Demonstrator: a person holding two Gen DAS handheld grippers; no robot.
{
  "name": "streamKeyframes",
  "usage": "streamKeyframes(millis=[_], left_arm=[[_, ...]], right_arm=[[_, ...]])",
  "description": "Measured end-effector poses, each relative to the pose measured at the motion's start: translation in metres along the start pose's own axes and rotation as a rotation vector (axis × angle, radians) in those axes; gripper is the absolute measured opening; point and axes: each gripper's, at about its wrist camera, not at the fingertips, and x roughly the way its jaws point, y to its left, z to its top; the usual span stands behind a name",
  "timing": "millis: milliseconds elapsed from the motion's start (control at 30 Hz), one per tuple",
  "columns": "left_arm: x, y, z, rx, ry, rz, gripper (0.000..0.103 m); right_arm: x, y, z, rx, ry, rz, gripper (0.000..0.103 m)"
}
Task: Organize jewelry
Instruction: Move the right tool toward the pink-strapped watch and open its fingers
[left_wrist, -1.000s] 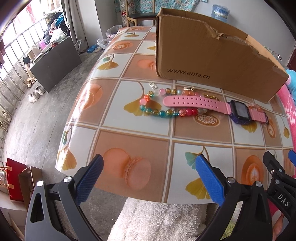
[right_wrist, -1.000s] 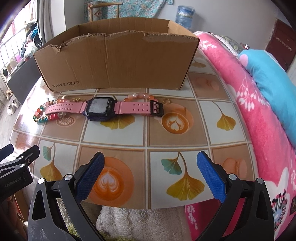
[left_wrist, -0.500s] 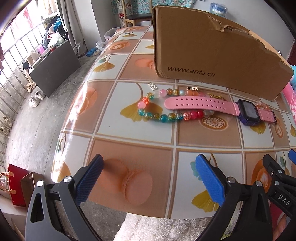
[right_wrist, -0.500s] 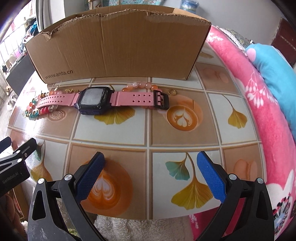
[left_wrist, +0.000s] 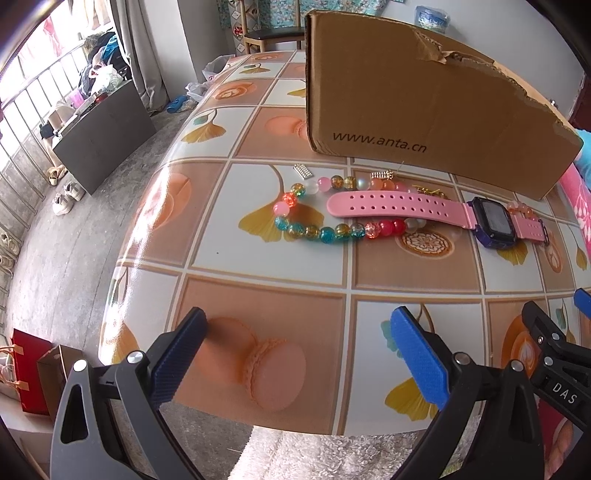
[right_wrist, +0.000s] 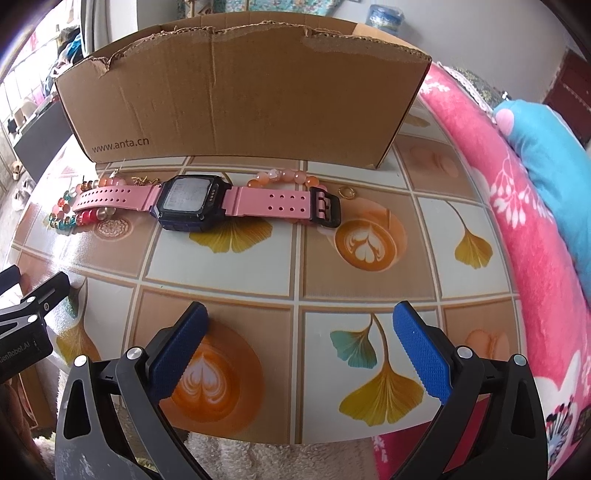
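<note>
Pink watch (right_wrist: 192, 201) — multicoloured bead bracelet (left_wrist: 317, 230)

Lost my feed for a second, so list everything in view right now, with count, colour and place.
Cardboard box: one, brown, back of table.
Watch: one, pink strap, dark case, flat before the box.
Multicolour bead bracelet: one, under the strap's left end.
Orange bead bracelet: one, behind the buckle end.
Gold ring: one, right of the buckle.
Silver clasp: one, near the box's left corner.
Table: one, tile-patterned cover.
Left tongs: blue pads, open, empty.
Right tongs: blue pads, open, empty.
</note>
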Motion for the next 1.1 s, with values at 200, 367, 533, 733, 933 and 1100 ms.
streamKeyframes(millis=[200, 367, 533, 733, 933, 1100], left_arm=[[0.002, 0.003, 0.001, 0.022, -0.001, -0.031, 0.098], [0.002, 0.003, 0.0, 0.056, -0.028, -0.045, 0.098], [0.004, 0.007, 0.001, 0.075, -0.039, -0.075, 0.098], [-0.012, 0.016, -0.002, 0.084, -0.143, -0.174, 0.097], [-0.034, 0.017, 0.007, 0.099, -0.273, -0.288, 0.089], [-0.024, 0.005, 0.019, 0.121, -0.262, -0.299, 0.068]], right_arm=[[-0.001, 0.003, -0.002, -0.012, -0.007, 0.006, 0.096], [0.0, -0.003, -0.004, -0.005, -0.019, 0.042, 0.096], [0.003, -0.012, -0.006, -0.019, -0.028, 0.115, 0.096], [-0.016, -0.017, -0.006, -0.064, -0.13, 0.161, 0.096], [-0.033, -0.027, 0.007, -0.079, -0.205, 0.243, 0.096], [-0.046, -0.013, 0.02, -0.215, -0.27, 0.338, 0.091]])
